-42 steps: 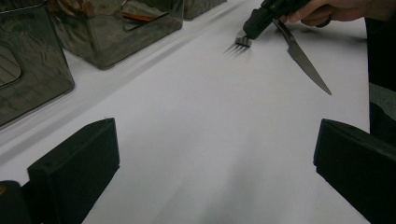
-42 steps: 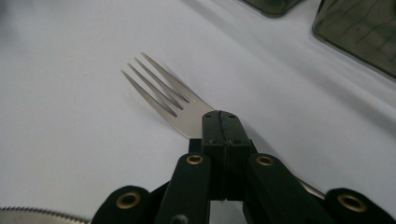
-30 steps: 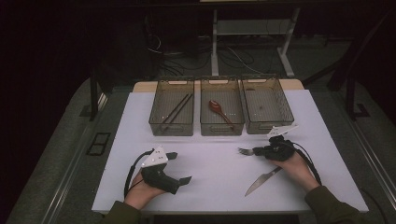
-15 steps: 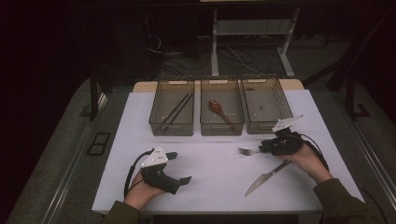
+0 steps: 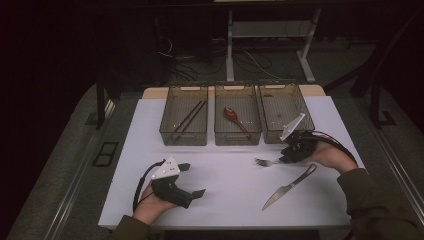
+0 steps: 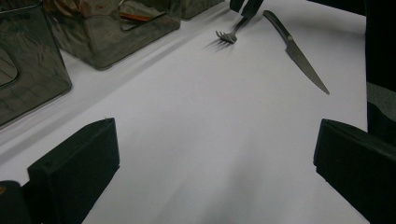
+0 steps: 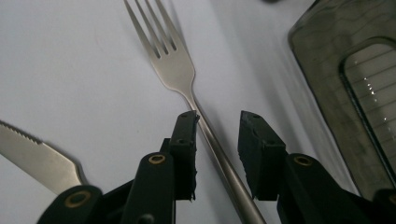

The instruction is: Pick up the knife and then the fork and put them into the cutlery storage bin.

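Since a second earlier, the right gripper (image 5: pixel 287 156) had lifted and shifted toward the right-hand bin (image 5: pixel 286 111), and its jaws had just been opening; in the right gripper view they stood partly apart with the fork's (image 7: pixel 187 93) handle running between them, one pad at the handle's edge and the other clear of it. That fork lay on the white table (image 5: pixel 225 185) just in front of the right-hand bin, tines pointing away from the gripper, with a knife (image 5: pixel 290 186) near it on the person's side. Well away from the fork, the left gripper (image 5: pixel 192 180) rested low over the table, jaws wide apart and holding nothing.
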Motion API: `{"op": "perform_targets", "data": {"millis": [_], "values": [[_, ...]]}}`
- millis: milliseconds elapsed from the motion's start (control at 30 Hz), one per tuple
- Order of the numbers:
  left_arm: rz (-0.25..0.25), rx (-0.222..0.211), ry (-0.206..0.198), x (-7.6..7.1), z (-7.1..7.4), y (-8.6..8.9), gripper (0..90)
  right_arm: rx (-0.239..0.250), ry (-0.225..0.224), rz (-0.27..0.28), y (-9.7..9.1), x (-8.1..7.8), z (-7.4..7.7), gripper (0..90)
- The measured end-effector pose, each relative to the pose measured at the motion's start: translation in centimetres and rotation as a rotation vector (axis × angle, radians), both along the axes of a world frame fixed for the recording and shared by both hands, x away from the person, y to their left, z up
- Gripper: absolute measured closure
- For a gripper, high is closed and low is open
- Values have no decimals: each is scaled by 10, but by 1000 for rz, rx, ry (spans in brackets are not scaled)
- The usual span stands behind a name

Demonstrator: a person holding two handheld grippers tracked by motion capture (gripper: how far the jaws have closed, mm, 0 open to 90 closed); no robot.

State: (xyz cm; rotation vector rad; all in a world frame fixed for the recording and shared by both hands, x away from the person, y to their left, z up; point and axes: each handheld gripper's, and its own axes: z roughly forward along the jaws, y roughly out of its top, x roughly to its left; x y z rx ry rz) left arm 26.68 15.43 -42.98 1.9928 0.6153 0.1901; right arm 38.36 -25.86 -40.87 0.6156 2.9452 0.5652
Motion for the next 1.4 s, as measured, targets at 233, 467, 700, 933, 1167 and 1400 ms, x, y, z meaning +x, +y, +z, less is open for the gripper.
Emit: {"op": "perform_targets", "data": {"millis": [233, 467, 700, 933, 1167, 1400], "values": [[-7, 3, 0, 0, 0, -1, 0, -77, 23, 62, 8, 4, -4, 687], [-8, 4, 1, 0, 0, -1, 0, -147, 26, 120, 14, 6, -10, 729], [-13, 7, 0, 0, -1, -1, 0, -177, 26, 167, 18, 6, -12, 758], [-12, 6, 1, 0, -1, -1, 0, -191, 33, 210, 20, 7, -12, 806], [-9, 4, 3, 0, -1, -1, 0, -180, 38, 217, 19, 8, -12, 835], [-8, 4, 3, 0, -1, -1, 0, -149, 29, 201, 18, 9, -9, 837]]}}
